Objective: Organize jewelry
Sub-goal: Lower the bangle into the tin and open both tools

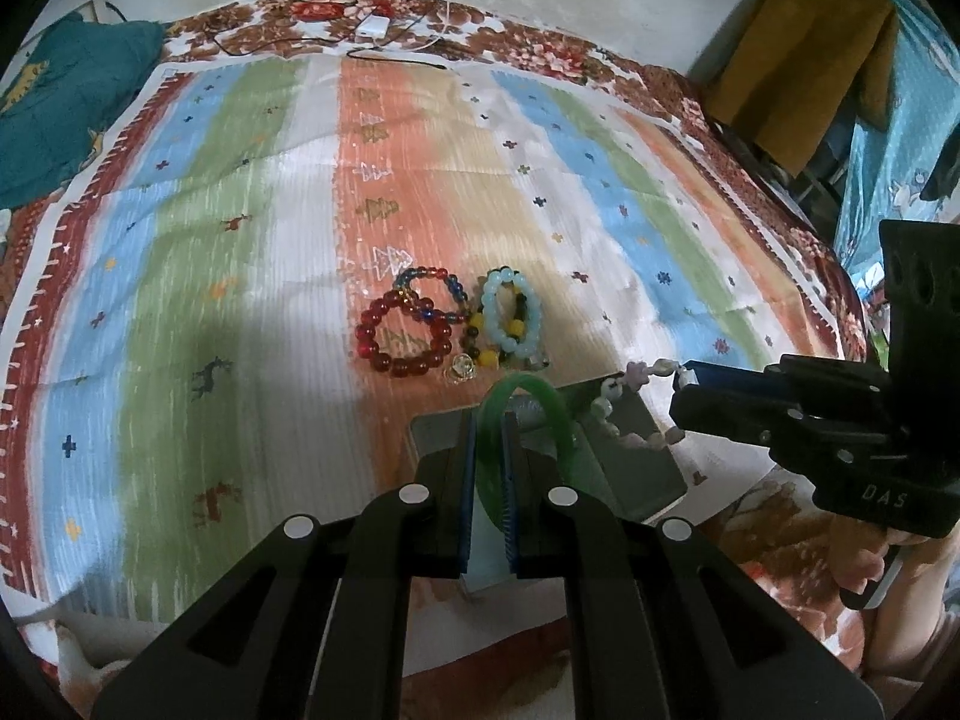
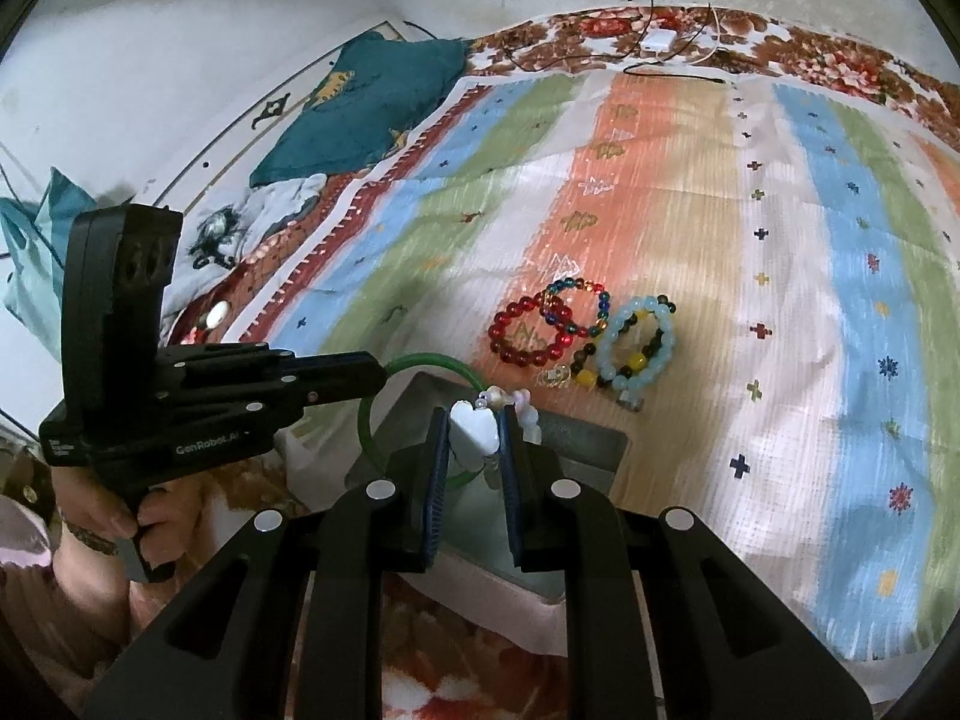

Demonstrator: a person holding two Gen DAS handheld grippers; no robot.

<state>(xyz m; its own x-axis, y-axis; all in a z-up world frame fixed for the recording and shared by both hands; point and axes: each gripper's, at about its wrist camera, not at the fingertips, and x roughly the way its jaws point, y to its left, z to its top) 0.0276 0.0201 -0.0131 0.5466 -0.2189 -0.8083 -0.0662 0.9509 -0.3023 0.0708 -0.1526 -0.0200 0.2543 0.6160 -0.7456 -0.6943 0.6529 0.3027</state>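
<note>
Now my left tool (image 1: 487,450) was pinching a green bangle (image 1: 528,387) edge-on between its blue pads, the ring standing upright over a grey tray (image 1: 636,462) just ahead of it. My right tool (image 2: 474,450) was clamped on a white beaded bracelet (image 2: 477,432), gripping a pale heart-shaped charm, with the remaining beads hanging loose over the same grey tray (image 2: 576,438). From the left wrist view, that tool (image 1: 684,378) reached in from the right side, the bracelet (image 1: 612,396) dangling from its tip close beside the bangle. From the right wrist view, my other tool (image 2: 378,375) came in from the left, holding the bangle (image 2: 420,360) at its rim.

Beyond the tray, farther out from both tools, lay a red bead bracelet (image 1: 402,336), a multicoloured bead bracelet (image 1: 432,291) overlapping it, and a pale blue bead bracelet (image 1: 510,315) crossed with a dark-and-yellow strand, all resting on a striped cloth (image 1: 240,228) spread over the bed. A teal cushion (image 1: 66,120) sat at the far left corner.
</note>
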